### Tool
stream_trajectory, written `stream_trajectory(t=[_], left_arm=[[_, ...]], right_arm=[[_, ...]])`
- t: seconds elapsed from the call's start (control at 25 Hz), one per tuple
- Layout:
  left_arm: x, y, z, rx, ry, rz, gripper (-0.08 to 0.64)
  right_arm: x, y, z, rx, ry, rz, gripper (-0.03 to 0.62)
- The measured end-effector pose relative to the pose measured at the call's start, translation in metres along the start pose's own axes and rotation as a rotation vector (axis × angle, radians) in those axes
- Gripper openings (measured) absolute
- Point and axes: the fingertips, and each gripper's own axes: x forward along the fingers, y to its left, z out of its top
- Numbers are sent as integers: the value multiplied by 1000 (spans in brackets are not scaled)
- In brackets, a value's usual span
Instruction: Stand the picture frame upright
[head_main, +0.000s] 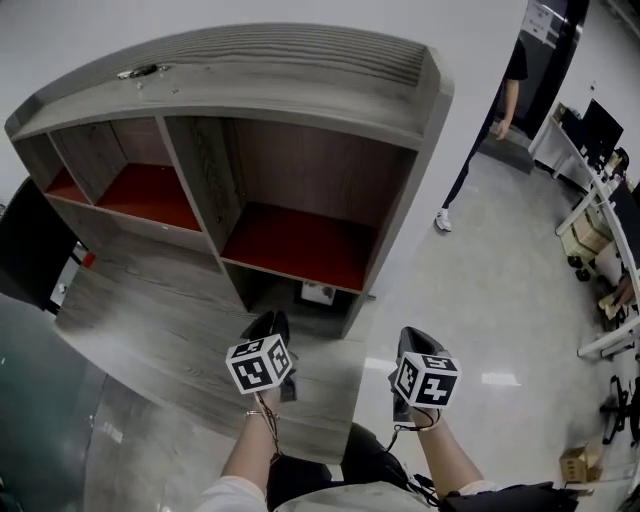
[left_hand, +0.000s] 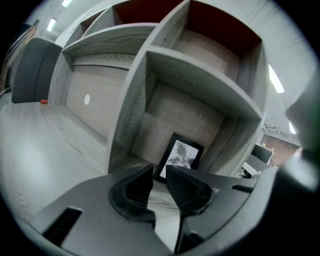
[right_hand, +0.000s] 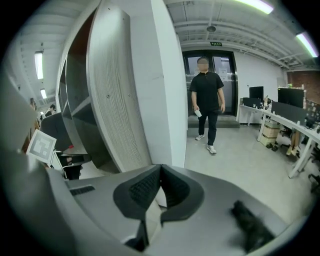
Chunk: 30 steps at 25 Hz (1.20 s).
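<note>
Standing on edge against the back wall, the black picture frame (left_hand: 180, 154) sits in the low right compartment of the grey shelf unit (left_hand: 200, 65), beneath a red shelf board (head_main: 295, 245). Near it, over the table (head_main: 150, 310), the left tool (left_hand: 159, 169) points at the frame, its jaws narrowly apart with nothing between them. Further right, past the table's edge, the right tool (right_hand: 160, 168) is closed and empty. A person in black (right_hand: 206, 95) stands far off.

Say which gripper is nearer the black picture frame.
Left. The left gripper faces the black picture frame inside the grey wooden shelf; the right gripper is outside its side wall.
</note>
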Motion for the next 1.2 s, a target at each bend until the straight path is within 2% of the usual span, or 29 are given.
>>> stream_trajectory(t=[0.16, 0.36, 0.6, 0.8, 1.0, 1.2], left_arm=[[-52, -7, 12, -27, 4, 5, 72], [-111, -19, 23, 53, -12, -34, 72], [-172, -32, 33, 111, -42, -128, 72], [-211, -33, 37, 80, -59, -187, 72], [-231, -40, 30, 141, -41, -182, 72], [-240, -55, 17, 120, -21, -191, 71]], right_arm=[[-32, 12, 28, -16, -1, 5, 31], [-66, 28, 43, -7, -46, -11, 31], [-105, 58, 9, 42, -50, -32, 31], [-133, 83, -13, 73, -59, -39, 31], [-163, 81, -20, 93, -84, -63, 31], [-177, 76, -33, 93, -65, -60, 31]])
